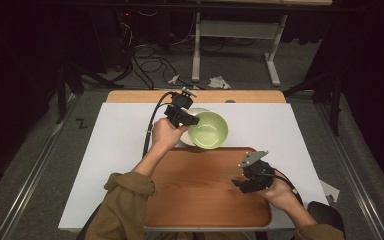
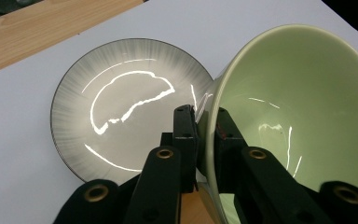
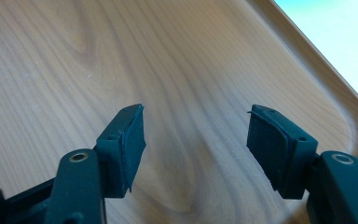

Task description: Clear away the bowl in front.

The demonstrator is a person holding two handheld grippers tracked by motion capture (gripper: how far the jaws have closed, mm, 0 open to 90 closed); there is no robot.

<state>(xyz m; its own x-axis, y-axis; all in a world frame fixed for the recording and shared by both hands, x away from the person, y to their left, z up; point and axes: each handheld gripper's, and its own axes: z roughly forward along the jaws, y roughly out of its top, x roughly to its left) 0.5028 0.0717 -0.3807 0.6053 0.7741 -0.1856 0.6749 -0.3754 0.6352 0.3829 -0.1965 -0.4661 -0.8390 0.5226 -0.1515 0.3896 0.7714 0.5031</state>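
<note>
Left claw (image 2: 204,122) pinches the near rim of the green bowl (image 2: 303,107), one jaw outside the wall, one inside, pads pressed on the ceramic. The bowl is tilted, its opening turned toward the camera in the left gripper view. In the high view the left claw (image 1: 190,120) is on the bowl's left rim, and the green bowl (image 1: 209,130) is just beyond the far edge of the wooden tray (image 1: 200,190), over the white sheet (image 1: 120,150) that covers the bench (image 1: 130,96).

A grey plate (image 2: 121,107) with a dark rim and radial streaks lies flat on the white sheet right beside the bowl, on the side away from the tray's right half. In the left gripper view the bowl's rim overlaps the plate's edge; cannot tell whether they touch. In the high view the plate (image 1: 196,111) peeks out behind the bowl.

Right claw (image 3: 196,140) is spread wide, nothing between the pads, over bare wood of the tray (image 3: 98,60) near its rounded corner. In the high view the right claw (image 1: 240,184) is over the tray's right part, well apart from the bowl, the hand (image 1: 280,192) at the tray's right edge.
</note>
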